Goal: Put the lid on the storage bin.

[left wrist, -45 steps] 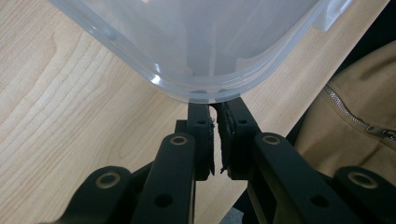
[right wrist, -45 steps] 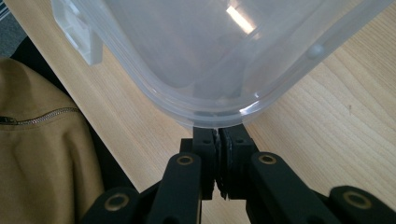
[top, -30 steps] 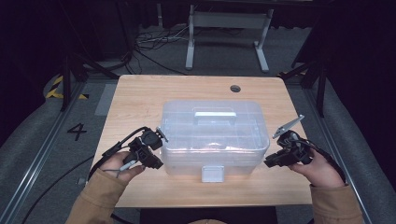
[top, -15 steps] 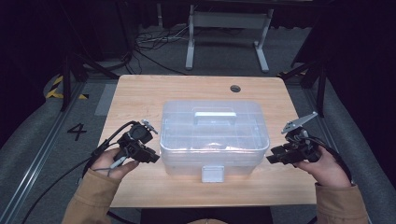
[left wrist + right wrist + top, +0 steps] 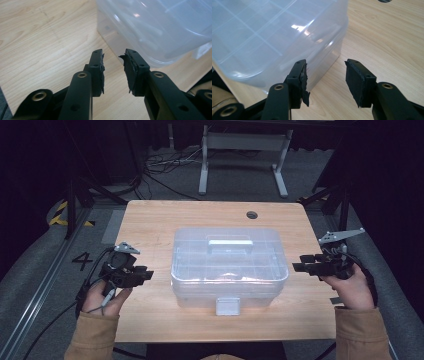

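High view: clear plastic box (image 5: 229, 267) sits mid-table (image 5: 150, 220), lid on, handle on top, latch tab at the near edge. Left gripper (image 5: 149, 275) hangs off the box's left end with a strip of bare wood between; right gripper (image 5: 297, 266) sits just off the right end, closer in, near the table's right edge. Both point inward at the box, neither touching it. Left gripper view: jaws partly apart, have just been opening, nothing between the pads (image 5: 98, 67), bare wood in the gap; box (image 5: 160, 27) corner lies ahead and to the right, apart from the tips. Right gripper view: jaws partly apart, likewise just been opening, empty; the left pad (image 5: 300, 75) overlaps the box (image 5: 274, 37) wall in the picture, contact cannot tell, looks apart. Open wood all round: wide strip behind the box to the far edge with a cable hole (image 5: 252, 214), narrower strip in front, free room on both ends. Hands and sleeves overhang the near corners.
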Available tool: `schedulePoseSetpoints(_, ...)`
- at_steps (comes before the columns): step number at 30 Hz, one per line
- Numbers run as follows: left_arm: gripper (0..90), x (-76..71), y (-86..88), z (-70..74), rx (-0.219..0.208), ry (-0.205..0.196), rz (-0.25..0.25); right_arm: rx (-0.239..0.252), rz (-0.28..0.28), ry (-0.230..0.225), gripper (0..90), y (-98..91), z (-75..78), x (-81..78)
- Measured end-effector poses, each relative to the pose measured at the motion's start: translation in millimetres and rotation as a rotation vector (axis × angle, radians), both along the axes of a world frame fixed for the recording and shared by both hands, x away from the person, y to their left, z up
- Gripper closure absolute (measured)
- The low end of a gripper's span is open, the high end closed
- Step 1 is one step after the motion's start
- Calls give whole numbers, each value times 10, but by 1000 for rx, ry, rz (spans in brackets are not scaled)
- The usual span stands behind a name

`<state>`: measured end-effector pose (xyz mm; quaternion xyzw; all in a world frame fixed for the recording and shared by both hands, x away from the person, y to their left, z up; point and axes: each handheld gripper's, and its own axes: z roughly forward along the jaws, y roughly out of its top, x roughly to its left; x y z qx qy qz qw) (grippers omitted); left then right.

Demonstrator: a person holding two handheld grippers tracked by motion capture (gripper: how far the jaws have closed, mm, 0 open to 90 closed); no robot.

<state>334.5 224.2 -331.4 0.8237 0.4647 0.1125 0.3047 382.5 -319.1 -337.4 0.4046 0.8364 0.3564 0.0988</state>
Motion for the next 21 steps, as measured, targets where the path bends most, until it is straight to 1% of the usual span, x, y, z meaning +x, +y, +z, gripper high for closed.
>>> schedulePoseSetpoints(3, 670, 4, 52, -12, -17, -25, 28, 9, -22, -7, 520, -40, -39, 42)
schedulePoseSetpoints(4, 662, 14, 80, -23, -28, -42, 42, 9, -26, -8, 519, -49, -49, 49)
schedulePoseSetpoints(7, 636, 50, 140, -71, -50, -53, 69, -2, -56, -39, 507, -105, -94, 80)
schedulePoseSetpoints(8, 628, 60, 157, -90, -55, -57, 81, -2, -75, -40, 507, -130, -110, 92)
schedulePoseSetpoints(10, 630, 88, 199, -140, -66, -68, 105, -5, -93, -49, 496, -171, -145, 113)
schedulePoseSetpoints(11, 631, 97, 213, -158, -71, -69, 114, -14, -108, -54, 493, -192, -169, 125)
schedulePoseSetpoints(12, 631, 97, 213, -158, -71, -69, 114, -14, -108, -54, 493, -192, -169, 125)
schedulePoseSetpoints(13, 631, 112, 233, -187, -80, -71, 127, -25, -132, -71, 505, -227, -208, 143)
schedulePoseSetpoints(14, 630, 142, 262, -235, -81, -74, 137, -25, -142, -75, 506, -247, -226, 152)
schedulePoseSetpoints(15, 630, 142, 262, -235, -81, -74, 137, -25, -142, -75, 506, -247, -226, 152)
schedulePoseSetpoints(17, 630, 164, 294, -280, -89, -75, 143, -16, -157, -80, 508, -289, -267, 178)
schedulePoseSetpoints(18, 630, 172, 302, -299, -94, -74, 151, -10, -166, -74, 509, -313, -292, 191)
schedulePoseSetpoints(21, 628, 203, 333, -358, -89, -80, 161, -10, -179, -67, 509, -362, -365, 228)
